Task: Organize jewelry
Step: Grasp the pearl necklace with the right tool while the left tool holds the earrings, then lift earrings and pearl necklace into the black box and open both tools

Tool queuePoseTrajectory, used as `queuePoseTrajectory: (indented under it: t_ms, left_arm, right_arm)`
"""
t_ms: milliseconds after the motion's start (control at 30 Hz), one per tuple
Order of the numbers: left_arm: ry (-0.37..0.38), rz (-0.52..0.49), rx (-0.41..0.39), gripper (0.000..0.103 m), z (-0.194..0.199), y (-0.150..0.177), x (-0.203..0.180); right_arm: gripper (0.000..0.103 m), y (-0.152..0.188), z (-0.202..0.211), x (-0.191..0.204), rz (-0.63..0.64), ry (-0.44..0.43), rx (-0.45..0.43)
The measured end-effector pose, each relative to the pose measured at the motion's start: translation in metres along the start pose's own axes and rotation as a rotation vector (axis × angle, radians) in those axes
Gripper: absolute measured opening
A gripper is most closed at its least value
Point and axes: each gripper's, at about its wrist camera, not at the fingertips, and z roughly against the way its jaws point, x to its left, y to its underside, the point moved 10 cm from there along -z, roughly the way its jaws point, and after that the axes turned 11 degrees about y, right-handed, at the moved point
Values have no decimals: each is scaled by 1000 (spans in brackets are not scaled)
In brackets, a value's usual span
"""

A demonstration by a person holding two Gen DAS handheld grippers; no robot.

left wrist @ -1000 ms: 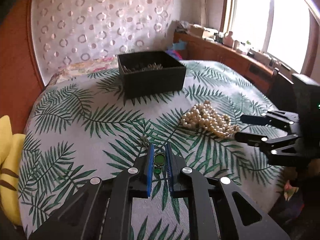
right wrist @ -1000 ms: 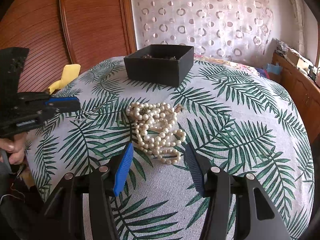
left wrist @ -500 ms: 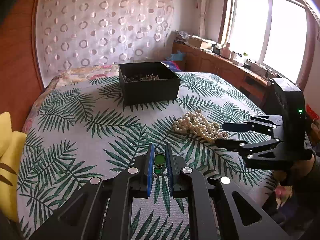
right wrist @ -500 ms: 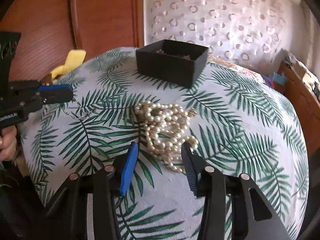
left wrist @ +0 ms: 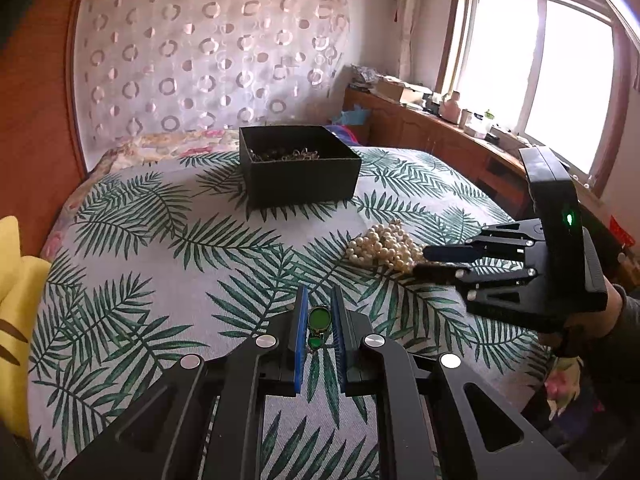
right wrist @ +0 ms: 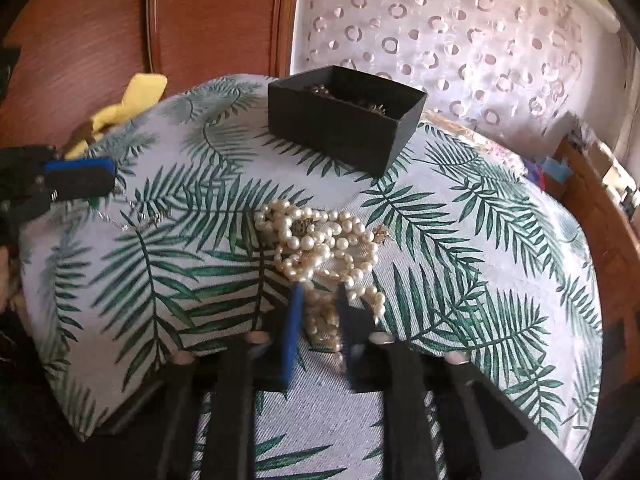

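My left gripper [left wrist: 319,312] is shut on a green pendant [left wrist: 319,319] and holds it above the leaf-print table; its thin silver chain [right wrist: 136,216] trails onto the cloth. A pile of pearl necklaces [left wrist: 382,246] lies right of centre, also in the right wrist view [right wrist: 320,248]. My right gripper [right wrist: 318,300] has its jaws closed around the near strands of the pearls; it shows from the side in the left wrist view [left wrist: 424,260]. A black open box [left wrist: 298,172] holding jewelry stands at the far side, also in the right wrist view [right wrist: 344,116].
The leaf-print cloth [left wrist: 160,240] covers a round table. A yellow cushion [left wrist: 16,280] sits at the left edge. A wooden panel [right wrist: 216,16] and patterned curtain [left wrist: 208,60] stand behind. A cluttered wooden sideboard [left wrist: 432,128] runs under the window.
My right gripper moved forward to the pearl pile and narrowed its jaws around the near strands. My left gripper rose with the pendant held.
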Motion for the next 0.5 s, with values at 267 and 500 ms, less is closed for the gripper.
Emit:
queuePoseTrajectory:
  t_ms: [267, 500]
  left_arm:
    - [-2, 5, -12, 10, 3, -3, 3]
    - [-1, 6, -15, 10, 3, -3, 3]
  right_arm:
    - [6, -16, 17, -20, -46, -8, -62]
    - [6, -41, 50, -32, -43, 17, -154]
